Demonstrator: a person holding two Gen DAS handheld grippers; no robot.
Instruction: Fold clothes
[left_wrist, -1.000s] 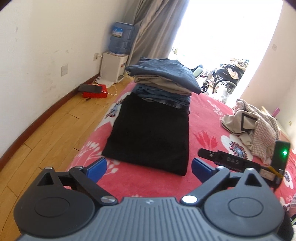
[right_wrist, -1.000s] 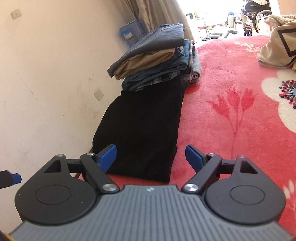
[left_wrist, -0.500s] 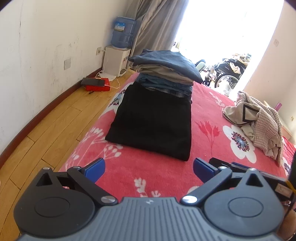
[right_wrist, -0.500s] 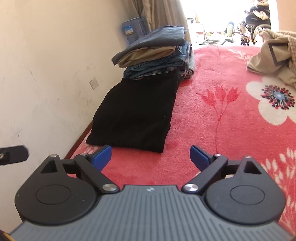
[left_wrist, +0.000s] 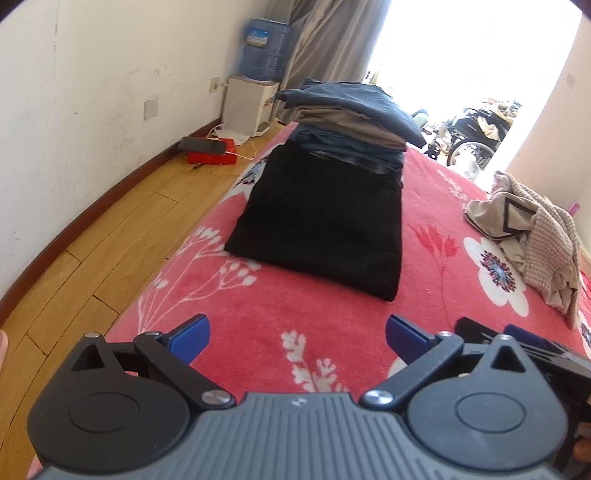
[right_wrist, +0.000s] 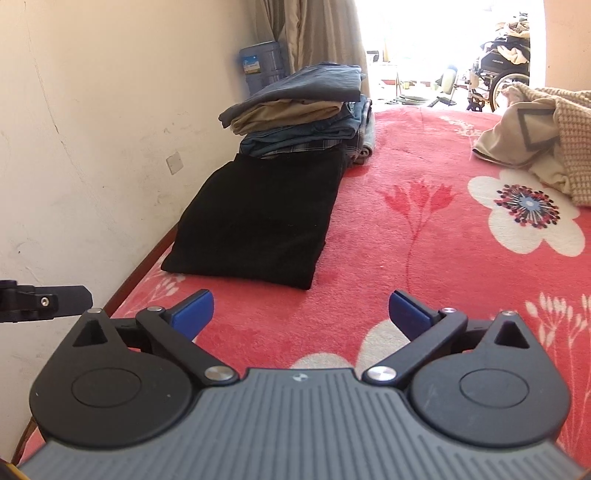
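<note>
Bright daylight pours in from the big window (left_wrist: 454, 48) at the far end of the room, and it is so strong there that it glares plain white and washes out the things near it. The black folded garment (left_wrist: 321, 218) is so dark that its folds hardly show, and the red blanket (right_wrist: 424, 236) looks bright and a bit pale where the sun hits it. Both pictures bend and curve at the edges like a fish bowl, with dark corners in the left wrist view, and things far away look a little soft and fuzzy.
</note>
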